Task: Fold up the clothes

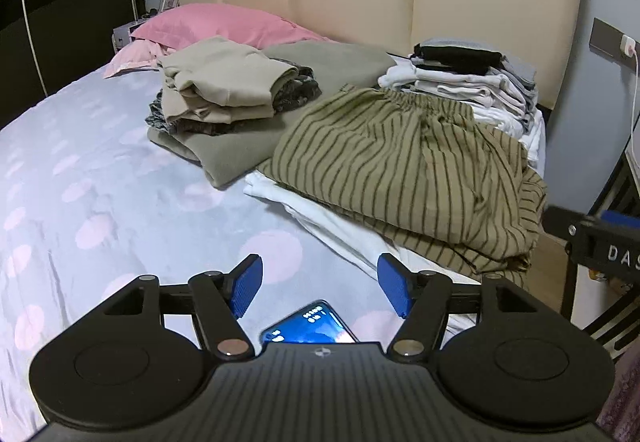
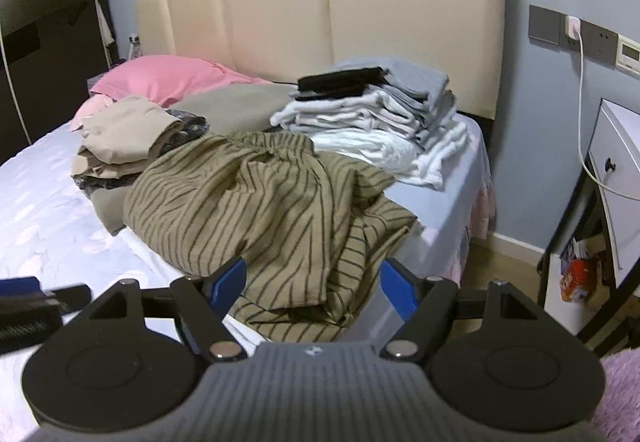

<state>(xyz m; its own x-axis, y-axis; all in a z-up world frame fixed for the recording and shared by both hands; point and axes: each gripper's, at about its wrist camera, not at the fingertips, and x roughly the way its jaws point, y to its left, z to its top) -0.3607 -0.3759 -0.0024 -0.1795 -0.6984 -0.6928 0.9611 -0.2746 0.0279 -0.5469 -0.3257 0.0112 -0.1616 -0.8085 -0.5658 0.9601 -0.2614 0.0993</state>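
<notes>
An olive garment with dark stripes [image 1: 404,165] [image 2: 260,201] lies loosely bunched near the bed's right edge, on top of white cloth [image 1: 320,217]. My left gripper [image 1: 320,288] is open above the bedsheet, short of the garment, with nothing between its blue pads. In the right wrist view my right gripper [image 2: 312,288] is open too; the garment's near hem lies beyond and below its fingers, untouched. The right gripper shows at the right edge of the left wrist view [image 1: 600,238], and the left gripper at the left edge of the right wrist view [image 2: 32,302].
Behind the striped garment sit a folded beige and olive stack [image 1: 224,93] and a folded white, grey and black stack [image 1: 472,81]. A pink pillow [image 1: 216,25] lies by the headboard. A lit phone [image 1: 308,326] rests on the sheet. A white nightstand [image 2: 616,177] stands right of the bed.
</notes>
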